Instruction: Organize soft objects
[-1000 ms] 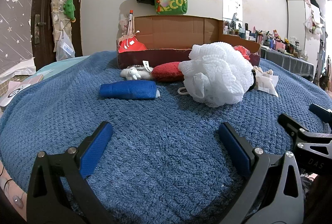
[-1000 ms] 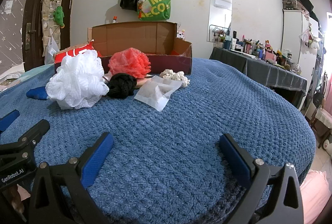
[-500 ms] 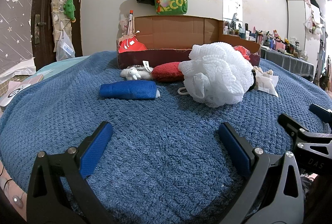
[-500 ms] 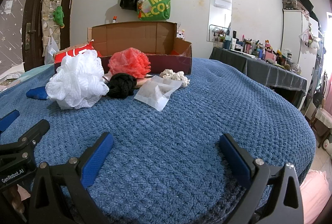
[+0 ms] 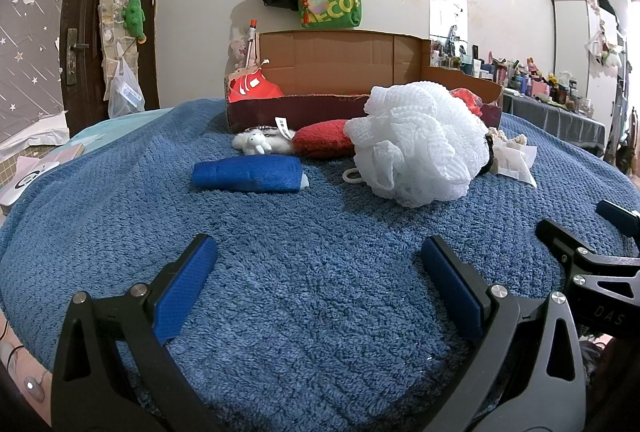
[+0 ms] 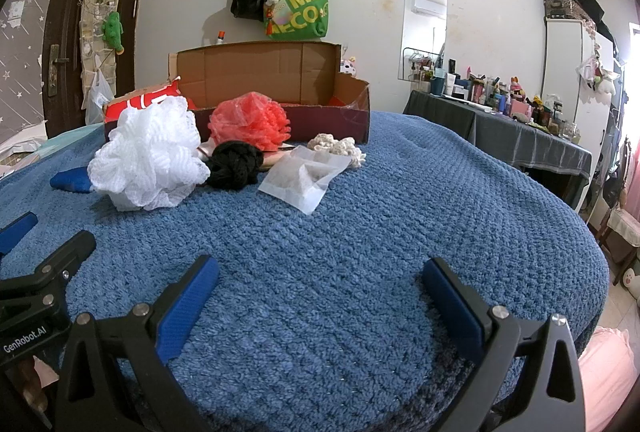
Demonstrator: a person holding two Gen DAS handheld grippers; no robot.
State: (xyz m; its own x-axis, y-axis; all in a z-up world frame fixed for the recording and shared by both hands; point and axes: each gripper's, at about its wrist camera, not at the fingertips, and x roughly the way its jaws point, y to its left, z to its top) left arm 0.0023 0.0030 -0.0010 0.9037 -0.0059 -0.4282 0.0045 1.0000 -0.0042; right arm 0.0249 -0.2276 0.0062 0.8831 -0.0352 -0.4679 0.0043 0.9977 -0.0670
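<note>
Reaching past the white mesh pouf (image 5: 418, 142) for the cardboard box (image 5: 360, 72) is where I expect trouble: its loose netting could snag on a finger and drag the black knotted ball (image 6: 236, 164) or the thin packet (image 6: 304, 178) along. My left gripper (image 5: 318, 268) and right gripper (image 6: 320, 284) both sit low over the blue blanket (image 5: 312, 272), jaws spread wide and holding nothing. All the soft things, including the blue roll (image 5: 250, 174), red cushion (image 5: 324, 142) and coral pouf (image 6: 252, 124), lie well ahead of them, clustered just before the box.
</note>
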